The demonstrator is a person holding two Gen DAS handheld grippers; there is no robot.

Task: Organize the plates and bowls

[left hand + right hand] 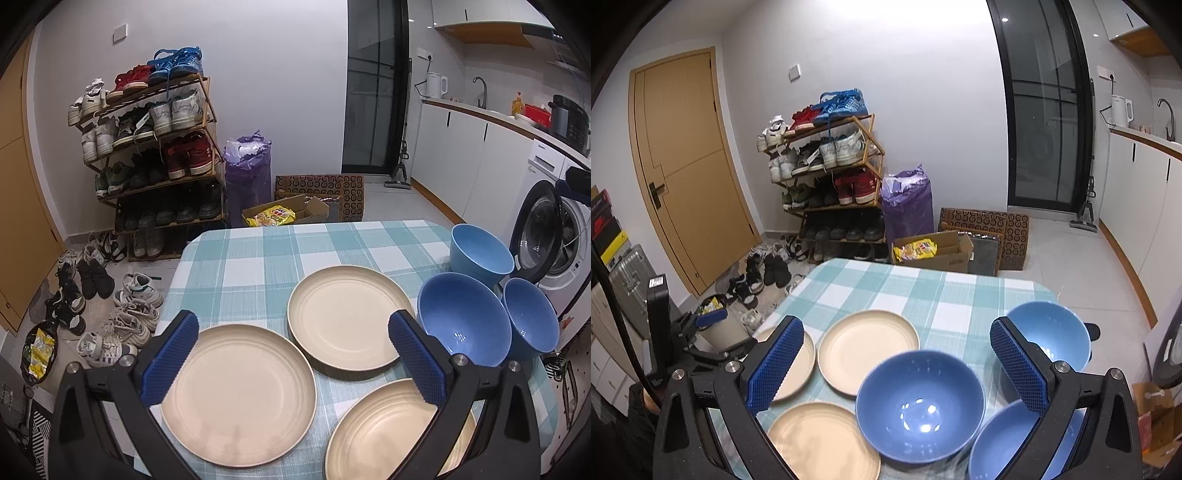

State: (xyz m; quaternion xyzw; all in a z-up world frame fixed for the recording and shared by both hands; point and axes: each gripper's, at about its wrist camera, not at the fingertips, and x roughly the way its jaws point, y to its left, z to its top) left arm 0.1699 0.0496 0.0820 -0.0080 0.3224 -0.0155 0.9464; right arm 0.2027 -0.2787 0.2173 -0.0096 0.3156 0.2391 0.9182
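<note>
Plates (236,395), three, bare; blue bowls (919,404), three, hold nothing; left tongs (293,363), right tongs (899,363) wide.

plates (240,391): cream, matt, smooth with faint rings; look like plastic; below and between the left fingers
bowls (919,402): blue, glossy, light glints inside; between and past the right fingers
cloth (258,266): teal and white check, woven, matt; beyond the fingers
pads (171,363): blue, ridged rubbery texture
finger arms (701,413): black matt plastic with bright metal screws
rack (207,110): wood slats, far past the left finger
</note>
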